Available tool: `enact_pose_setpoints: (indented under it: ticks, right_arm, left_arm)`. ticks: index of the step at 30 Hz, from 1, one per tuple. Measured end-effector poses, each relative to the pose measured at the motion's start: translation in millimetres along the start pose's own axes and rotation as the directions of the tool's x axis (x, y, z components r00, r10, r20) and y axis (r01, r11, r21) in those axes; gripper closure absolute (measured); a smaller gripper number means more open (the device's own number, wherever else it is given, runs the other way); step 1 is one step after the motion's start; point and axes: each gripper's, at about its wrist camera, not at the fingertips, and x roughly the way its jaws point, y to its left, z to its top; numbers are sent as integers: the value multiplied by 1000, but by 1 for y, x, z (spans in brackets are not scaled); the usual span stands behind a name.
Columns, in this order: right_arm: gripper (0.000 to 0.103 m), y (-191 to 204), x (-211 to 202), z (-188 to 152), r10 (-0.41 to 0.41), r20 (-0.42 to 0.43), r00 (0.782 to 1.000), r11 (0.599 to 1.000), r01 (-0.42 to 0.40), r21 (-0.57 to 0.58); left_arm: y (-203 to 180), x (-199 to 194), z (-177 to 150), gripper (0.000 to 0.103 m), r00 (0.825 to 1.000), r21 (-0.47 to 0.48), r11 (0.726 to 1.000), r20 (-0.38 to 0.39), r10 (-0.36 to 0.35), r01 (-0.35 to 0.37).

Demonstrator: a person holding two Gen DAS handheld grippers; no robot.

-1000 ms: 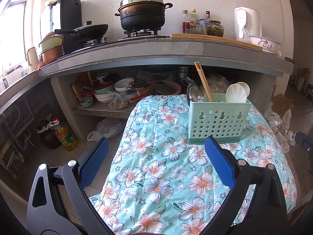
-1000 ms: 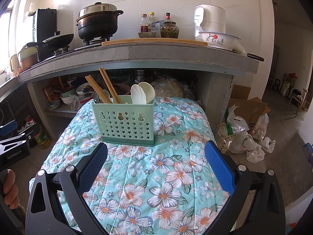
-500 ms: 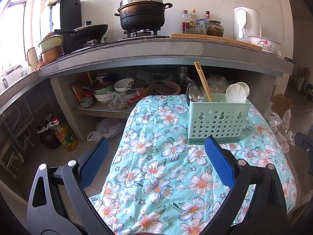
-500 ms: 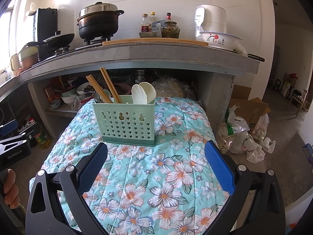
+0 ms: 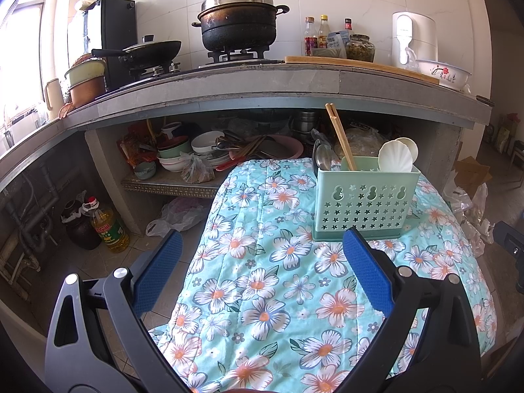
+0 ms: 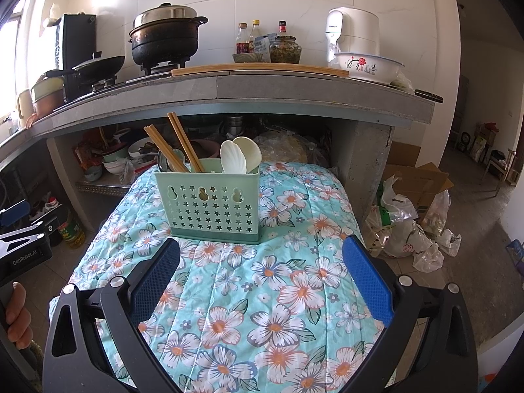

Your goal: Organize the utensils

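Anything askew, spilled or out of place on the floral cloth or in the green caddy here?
Nothing stands out. The green utensil caddy stands upright on the floral cloth, with chopsticks, white spoons and metal spoons inside. Both grippers are open and empty.

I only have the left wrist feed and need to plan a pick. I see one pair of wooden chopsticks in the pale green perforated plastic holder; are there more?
Observer: Yes. The right wrist view shows two pairs of wooden chopsticks, both leaning left in the pale green perforated plastic holder.
Operator: Are the right tongs free to take one?
Observer: They are. The right tongs are open and empty above the floral quilt, just short of the holder.
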Motion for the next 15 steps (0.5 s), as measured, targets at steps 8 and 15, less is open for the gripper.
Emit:
enact_pose_setpoints:
  ticks: [8, 15]
  right_arm:
    - [6, 1, 1, 0, 2, 0, 1000, 1000, -2, -4]
    - [6, 1, 1, 0, 2, -1, 1000, 1000, -2, -3]
  left_arm:
    - [0, 0, -1, 8, 1000, -1, 1000, -1, 0, 0]
    - [0, 1, -1, 8, 1000, 1, 1000, -1, 1, -1]
